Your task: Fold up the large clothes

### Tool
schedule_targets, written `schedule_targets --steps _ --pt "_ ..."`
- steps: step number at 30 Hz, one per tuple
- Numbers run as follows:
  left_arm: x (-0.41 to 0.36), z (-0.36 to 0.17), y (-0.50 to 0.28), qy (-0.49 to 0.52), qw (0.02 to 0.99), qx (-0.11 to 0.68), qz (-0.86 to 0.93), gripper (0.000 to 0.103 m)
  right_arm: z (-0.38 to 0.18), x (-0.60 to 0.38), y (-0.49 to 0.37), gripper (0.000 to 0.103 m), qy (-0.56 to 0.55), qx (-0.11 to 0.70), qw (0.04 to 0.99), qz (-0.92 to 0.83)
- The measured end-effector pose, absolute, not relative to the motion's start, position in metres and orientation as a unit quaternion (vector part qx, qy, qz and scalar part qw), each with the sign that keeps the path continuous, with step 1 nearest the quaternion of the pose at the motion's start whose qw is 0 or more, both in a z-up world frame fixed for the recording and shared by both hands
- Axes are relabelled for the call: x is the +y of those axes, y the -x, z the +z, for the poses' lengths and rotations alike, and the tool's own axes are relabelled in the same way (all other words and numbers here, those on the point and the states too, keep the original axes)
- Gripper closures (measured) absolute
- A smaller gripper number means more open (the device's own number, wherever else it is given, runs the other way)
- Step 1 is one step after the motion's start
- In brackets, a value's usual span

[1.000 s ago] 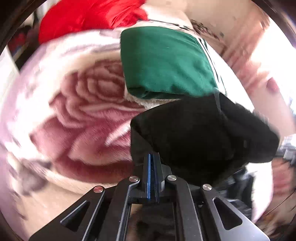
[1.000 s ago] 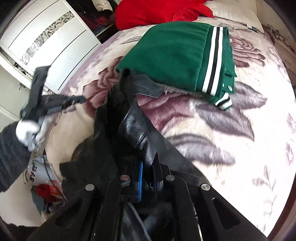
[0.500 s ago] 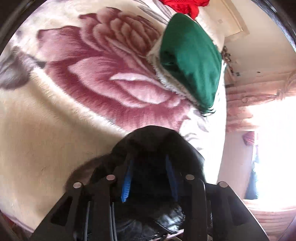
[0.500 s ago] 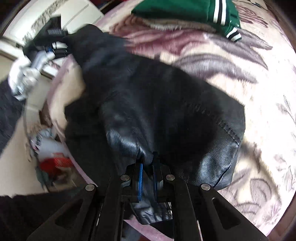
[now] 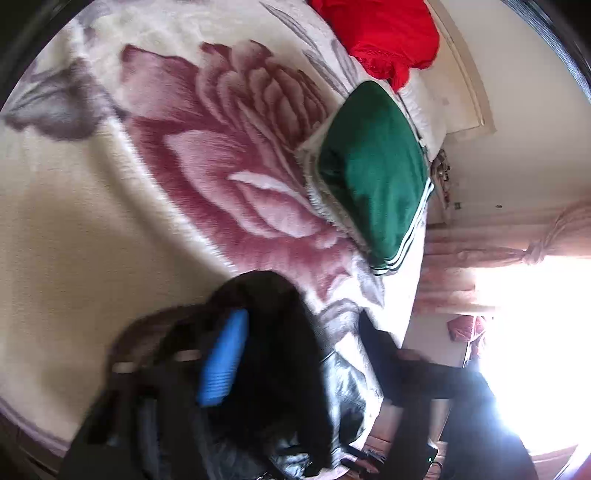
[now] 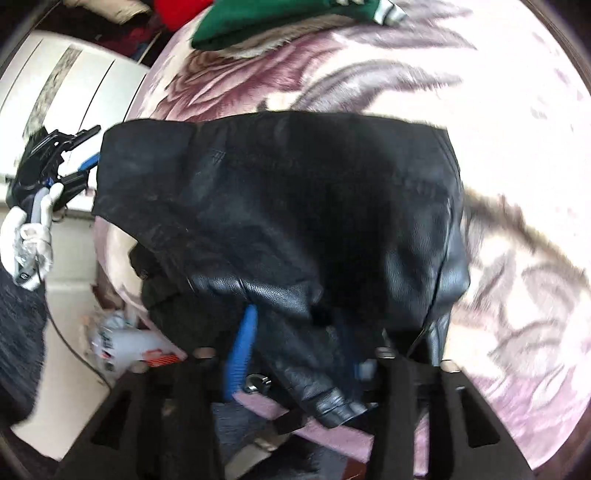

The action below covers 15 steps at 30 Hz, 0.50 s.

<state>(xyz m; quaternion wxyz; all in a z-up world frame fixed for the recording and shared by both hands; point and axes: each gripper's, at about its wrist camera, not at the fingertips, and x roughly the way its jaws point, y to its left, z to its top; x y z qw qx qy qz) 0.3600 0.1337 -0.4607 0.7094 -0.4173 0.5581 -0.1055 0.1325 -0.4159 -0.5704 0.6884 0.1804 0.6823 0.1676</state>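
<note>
1. Since the earlier frames, both grippers have let go: their jaws, then pinched on the jacket, now stand spread, and the jacket has gone from hanging bunched to lying on the bed.

2. Left wrist view. Left gripper (image 5: 280,354): jaws wide apart, holding nothing; one blue pad (image 5: 223,360) shows at 7 o'clock, the other finger is blurred. The black leather jacket (image 5: 273,332) lies between the fingers at 6 o'clock, at the near edge of the blanket (image 5: 74,221). A folded green garment (image 5: 373,170) rests at 1 o'clock, well apart from the jacket; a red one (image 5: 388,33) lies beyond it at 12 o'clock.

3. Right wrist view. Right gripper (image 6: 306,354): jaws open, with a loose fold of leather lying between them but not clamped. The jacket (image 6: 280,199) fills the centre, spread roughly flat, its near part rumpled and hanging over the bed edge at 6 o'clock. The left gripper (image 6: 79,157) appears at 9 o'clock, just beside the jacket's left edge, in a white-gloved hand (image 6: 31,240). The green garment (image 6: 280,18) sits at 12 o'clock.

4. Step in hand, as judged: regrasping for a fold. Take two matching points on one edge, bite through a single layer only, lift evenly and keep the leather taut so that the stiff panel creases straight. Draw the overhanging part fully onto the blanket first, lest its weight drag the fold askew.
</note>
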Motion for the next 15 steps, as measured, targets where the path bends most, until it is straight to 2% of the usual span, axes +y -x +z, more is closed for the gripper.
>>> schedule_targets --steps 4,6,9,13,15 --pt "0.088 -0.492 -0.383 0.356 0.691 0.62 -0.109 0.023 -0.571 -0.419 -0.129 0.042 -0.212 0.684 0.681 0.157" --pt "0.07 -0.506 -0.382 0.286 0.703 0.646 -0.079 0.027 -0.574 -0.422 -0.129 0.042 -0.22 0.687 0.677 0.144" --pt "0.063 -0.511 -0.366 0.244 0.722 0.643 -0.075 0.091 -0.574 -0.438 -0.125 0.042 -0.259 0.684 0.671 0.122" --pt "0.079 -0.51 -0.323 0.268 0.735 0.618 -0.082 0.093 -0.566 -0.472 -0.121 0.042 -0.328 0.649 0.683 0.073" --pt "0.082 -0.514 -0.306 0.278 0.734 0.614 -0.081 0.094 -0.571 -0.489 -0.124 0.037 -0.347 0.635 0.689 0.029"
